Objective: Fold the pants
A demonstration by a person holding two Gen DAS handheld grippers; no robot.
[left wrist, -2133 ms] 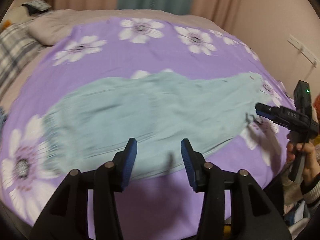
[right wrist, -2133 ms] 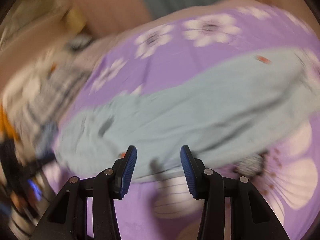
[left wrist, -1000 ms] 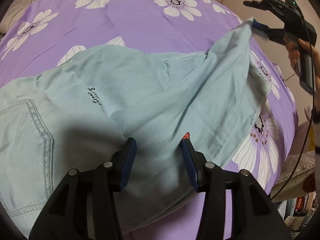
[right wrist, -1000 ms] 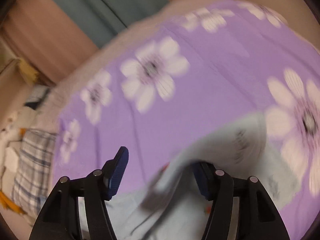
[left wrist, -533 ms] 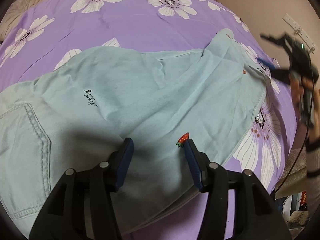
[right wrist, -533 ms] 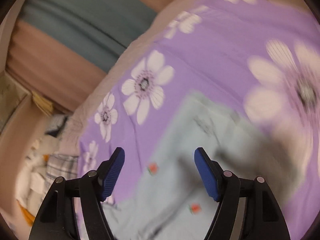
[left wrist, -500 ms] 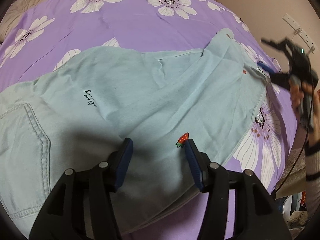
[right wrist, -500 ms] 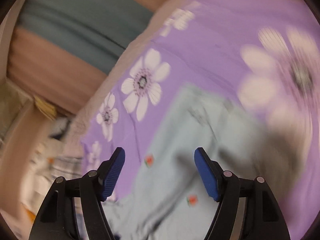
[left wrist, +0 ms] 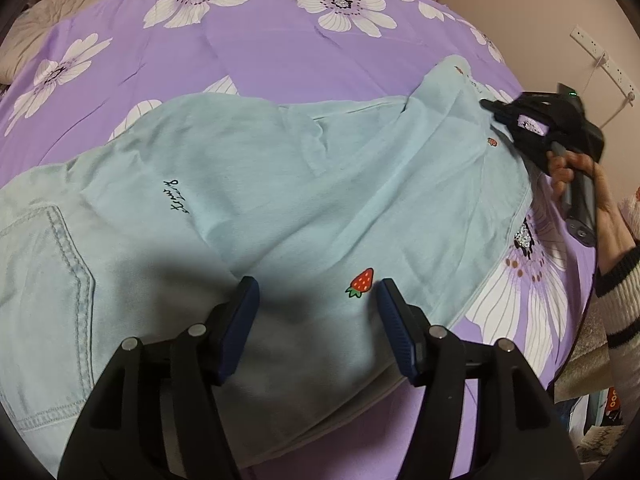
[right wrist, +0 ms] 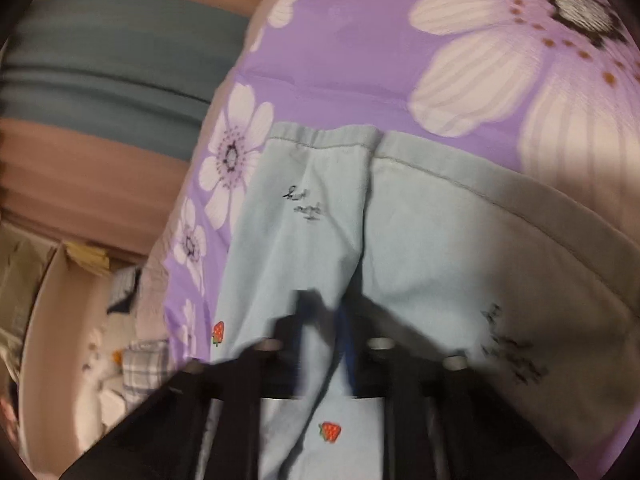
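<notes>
The pale blue pants (left wrist: 280, 200) lie spread across the bed's purple flowered cover (left wrist: 260, 52), filling the middle of the left wrist view from the stitched pocket at the lower left to the leg hems at the upper right; one leg lies slanting over the other, so the lengthwise fold looks roughly made but not yet squared up. The step in hand seems to be taking hold of the hem end for the next fold. The right tongs (right wrist: 324, 320) sit low in the centre of the right wrist view, blurred, with their fingers drawn close together and a ridge of the blue cloth rising between them; they appear clamped on that pinch of fabric near the hems, which run across the middle of that frame. In the left wrist view the same tool shows at the upper right edge, held in a hand (left wrist: 576, 176) with a striped cuff, its tip against the leg end. The left tongs (left wrist: 316, 308), at the lower centre of their own view, are about half apart and widening, hovering over the cloth beside a small strawberry print (left wrist: 361, 282); nothing is gripped between them. The next move likely calls for carrying the hem end toward the waist at the left while the left tongs steady or pin the middle, keeping both layers aligned so the top leg does not slide off.
</notes>
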